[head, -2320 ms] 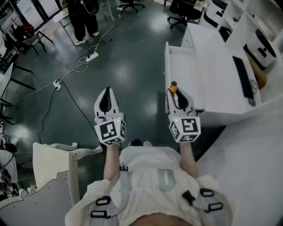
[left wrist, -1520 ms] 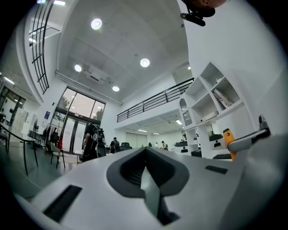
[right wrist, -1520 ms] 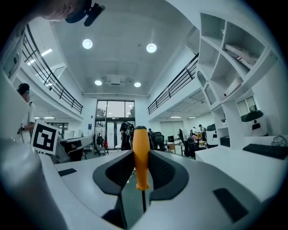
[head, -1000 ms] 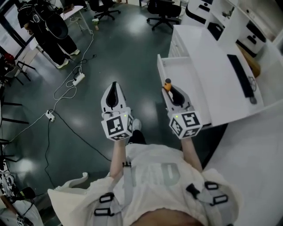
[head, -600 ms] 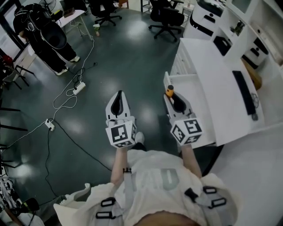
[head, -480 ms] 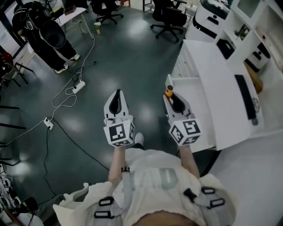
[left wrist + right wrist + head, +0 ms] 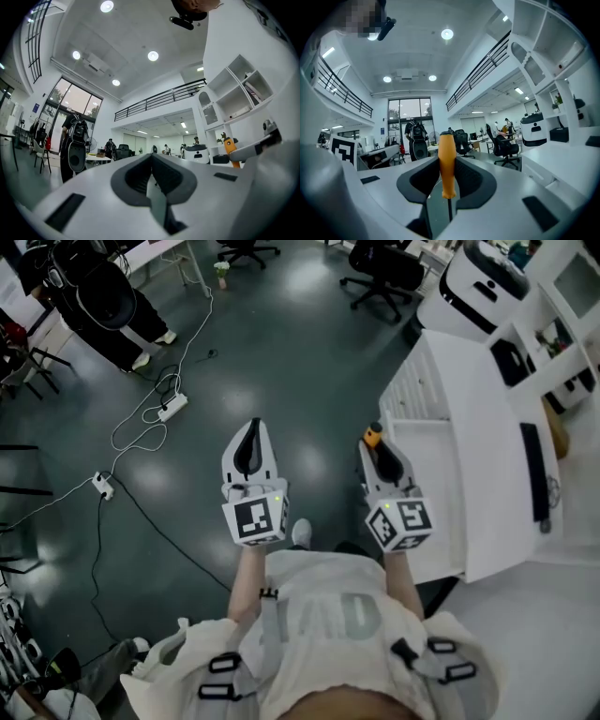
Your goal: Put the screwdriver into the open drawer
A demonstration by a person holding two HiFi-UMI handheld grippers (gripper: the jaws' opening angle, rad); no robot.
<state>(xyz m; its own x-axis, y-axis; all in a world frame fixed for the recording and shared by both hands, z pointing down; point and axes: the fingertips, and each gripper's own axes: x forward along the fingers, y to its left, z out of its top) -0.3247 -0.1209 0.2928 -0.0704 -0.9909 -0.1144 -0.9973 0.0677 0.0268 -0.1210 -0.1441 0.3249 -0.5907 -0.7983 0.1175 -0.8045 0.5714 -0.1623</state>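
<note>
Holding orange-handled screwdriver in right gripper, just beside open white drawer; left gripper closed, empty. Likely to clip drawer's front wall or tilt loose in narrow pinch.

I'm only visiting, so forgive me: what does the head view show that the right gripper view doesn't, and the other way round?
Only the head view: the person's own torso from above, the power strip with its cables on the dark floor, and the inside of the open drawer.

Only the right gripper view: the ceiling lights, the balcony railing and the tall windows.

Both: the right gripper shut on the screwdriver, its orange handle sticking out past the jaws.
</note>
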